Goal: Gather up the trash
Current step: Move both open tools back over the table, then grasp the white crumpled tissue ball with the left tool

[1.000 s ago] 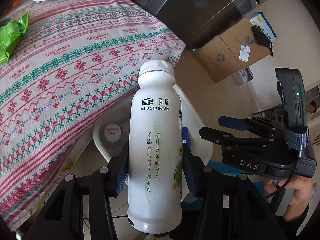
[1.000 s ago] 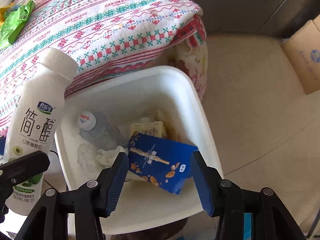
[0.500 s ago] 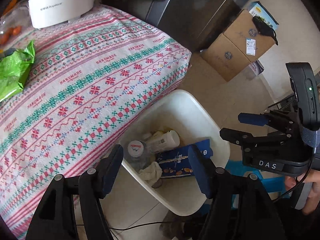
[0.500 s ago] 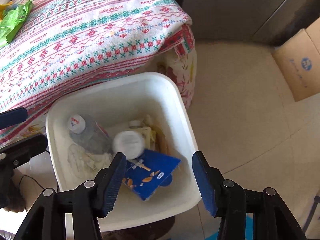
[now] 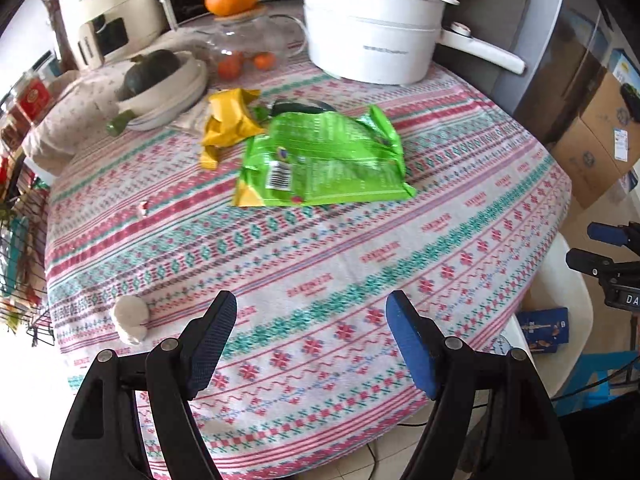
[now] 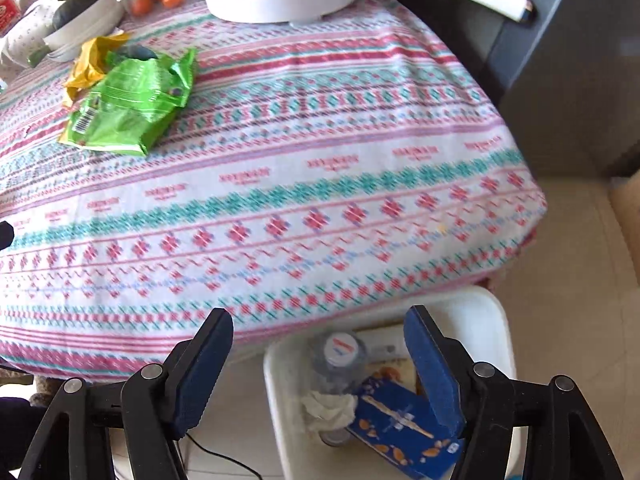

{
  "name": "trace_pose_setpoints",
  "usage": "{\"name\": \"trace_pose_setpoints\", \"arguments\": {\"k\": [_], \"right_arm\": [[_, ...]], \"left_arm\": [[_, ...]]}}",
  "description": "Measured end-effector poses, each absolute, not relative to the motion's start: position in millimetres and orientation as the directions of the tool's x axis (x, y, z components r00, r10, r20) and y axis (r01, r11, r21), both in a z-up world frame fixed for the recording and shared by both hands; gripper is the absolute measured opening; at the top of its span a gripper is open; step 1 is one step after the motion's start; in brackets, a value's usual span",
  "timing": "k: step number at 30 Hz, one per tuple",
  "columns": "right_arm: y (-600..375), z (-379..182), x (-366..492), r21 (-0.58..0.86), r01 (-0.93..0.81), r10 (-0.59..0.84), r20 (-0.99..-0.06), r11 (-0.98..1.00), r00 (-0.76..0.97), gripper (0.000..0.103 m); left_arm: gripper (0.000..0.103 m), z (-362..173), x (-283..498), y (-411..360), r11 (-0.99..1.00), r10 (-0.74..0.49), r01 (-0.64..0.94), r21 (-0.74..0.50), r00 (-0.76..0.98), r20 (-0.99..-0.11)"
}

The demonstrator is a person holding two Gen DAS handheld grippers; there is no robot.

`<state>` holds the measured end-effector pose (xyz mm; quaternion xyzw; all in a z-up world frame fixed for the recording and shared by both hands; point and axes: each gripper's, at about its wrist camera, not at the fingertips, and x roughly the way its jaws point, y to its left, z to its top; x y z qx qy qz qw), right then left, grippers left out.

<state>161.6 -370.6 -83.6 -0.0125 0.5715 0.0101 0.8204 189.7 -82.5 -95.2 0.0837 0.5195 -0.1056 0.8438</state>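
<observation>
My left gripper (image 5: pixel 312 316) is open and empty above the patterned tablecloth (image 5: pixel 360 248). A green snack bag (image 5: pixel 324 160) and a crumpled yellow wrapper (image 5: pixel 230 122) lie further back on the table. A white paper wad (image 5: pixel 130 318) lies near the left edge. My right gripper (image 6: pixel 318 332) is open and empty, over the table edge and the white trash bin (image 6: pixel 486 308). The bin holds a clear bottle (image 6: pixel 340 354), a tissue (image 6: pixel 330 406) and a blue packet (image 6: pixel 400 420). The green bag (image 6: pixel 128 104) and yellow wrapper (image 6: pixel 90 62) also show in the right wrist view.
A white electric pot (image 5: pixel 372 28) with a long handle stands at the table's back. A bowl with a dark squash (image 5: pixel 160 80), a glass teapot (image 5: pixel 244 44), oranges and a white appliance (image 5: pixel 108 20) crowd the back left. Cardboard boxes (image 5: pixel 600 132) sit on the floor at right.
The left gripper let the white bottle drop into the bin, then swung up from the bin to face the table. The right gripper also tilted up toward the table.
</observation>
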Motion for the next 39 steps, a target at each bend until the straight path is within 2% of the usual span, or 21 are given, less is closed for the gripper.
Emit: {"name": "trace_pose_setpoints", "arguments": {"k": [2, 7, 18, 22, 25, 31, 34, 35, 39], "right_arm": [[-350.6, -84.9, 171.8, 0.006, -0.056, 0.026, -0.932, 0.998, 0.362, 0.077], [-306.7, -97.1, 198.1, 0.003, -0.108, 0.043, -0.928, 0.994, 0.371, 0.078], [-256.1, -128.7, 234.8, -0.059, -0.219, 0.022, -0.937, 0.974, 0.347, 0.079], [-250.8, -132.8, 247.0, -0.022, -0.209, 0.051, -0.939, 0.978, 0.341, 0.079], [-246.4, -137.7, 255.1, -0.017, -0.210, 0.056, -0.941, 0.978, 0.335, 0.079], [-246.3, -144.4, 267.2, 0.004, -0.189, 0.066, -0.944, 0.982, 0.324, 0.079], [-249.4, -144.8, 272.6, 0.030, -0.170, 0.084, -0.943, 0.985, 0.321, 0.079], [-250.1, -145.2, 275.2, 0.036, -0.162, 0.087, -0.943, 0.986, 0.321, 0.079], [-254.4, -147.1, 286.6, 0.070, -0.122, 0.106, -0.942, 0.990, 0.318, 0.079]], "left_arm": [[0.079, -95.0, 196.4, -57.1, 0.973, -0.050, 0.224, 0.056, 0.441, -0.896], [0.080, -103.2, 207.1, -2.8, 0.990, -0.064, 0.141, -0.006, 0.407, -0.911], [0.079, -124.2, 223.7, 57.7, 0.986, -0.150, -0.015, -0.164, 0.321, -0.935], [0.079, -134.1, 233.8, 62.6, 0.989, -0.123, -0.046, -0.143, 0.299, -0.946], [0.079, -145.9, 240.7, 64.8, 0.994, -0.062, -0.071, -0.084, 0.268, -0.961], [0.064, -161.0, 248.3, 68.1, 0.997, 0.027, -0.082, 0.007, 0.239, -0.971], [0.054, -167.8, 249.5, 72.8, 0.996, 0.050, -0.089, 0.032, 0.221, -0.974], [0.048, -169.8, 249.6, 74.7, 0.995, 0.060, -0.093, 0.040, 0.216, -0.975], [0.035, -169.6, 250.0, 86.1, 0.991, 0.039, -0.131, 0.008, 0.233, -0.972]]}}
